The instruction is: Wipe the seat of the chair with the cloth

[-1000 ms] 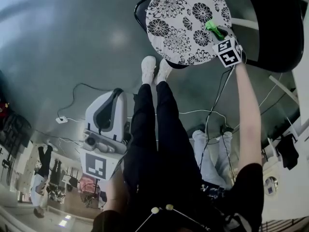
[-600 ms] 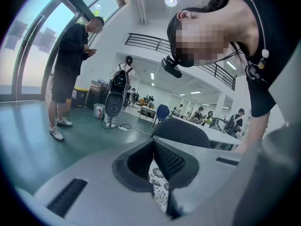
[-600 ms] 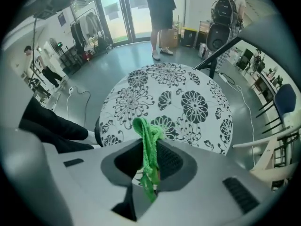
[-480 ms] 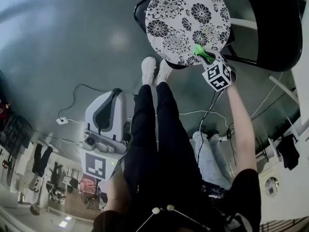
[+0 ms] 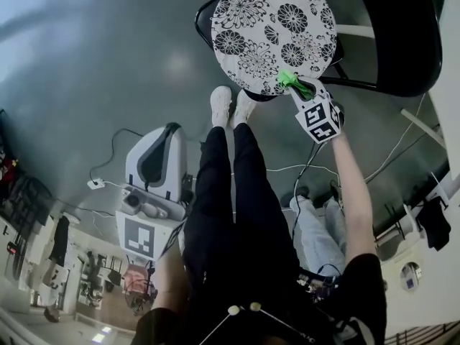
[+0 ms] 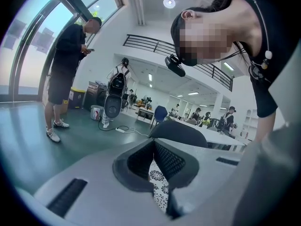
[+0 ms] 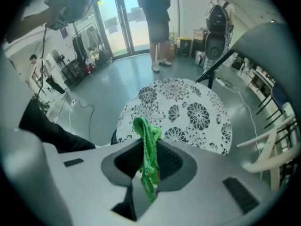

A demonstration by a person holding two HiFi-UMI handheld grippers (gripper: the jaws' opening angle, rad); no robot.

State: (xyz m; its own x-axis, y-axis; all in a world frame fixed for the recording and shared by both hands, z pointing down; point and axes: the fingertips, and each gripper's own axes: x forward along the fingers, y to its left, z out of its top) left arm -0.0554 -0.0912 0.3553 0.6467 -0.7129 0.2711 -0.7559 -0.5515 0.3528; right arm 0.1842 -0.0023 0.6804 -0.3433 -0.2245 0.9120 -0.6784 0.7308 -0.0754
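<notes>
The chair seat is a round cushion with a black-and-white flower print; the black backrest is to its right. My right gripper is shut on a bunched green cloth at the seat's near edge, close to the person's shoes. In the right gripper view the cloth hangs between the jaws of the right gripper, with the seat just beyond. My left gripper hangs low by the person's left leg, away from the chair, its jaws together with nothing in them.
The person's white shoes stand just before the chair. Cables and a power strip lie on the grey floor at left. A second person's legs are behind. Another person stands beyond the chair.
My right gripper has drawn the green cloth across the seat from its right side to the near edge, toward the person. The left gripper has barely moved.
</notes>
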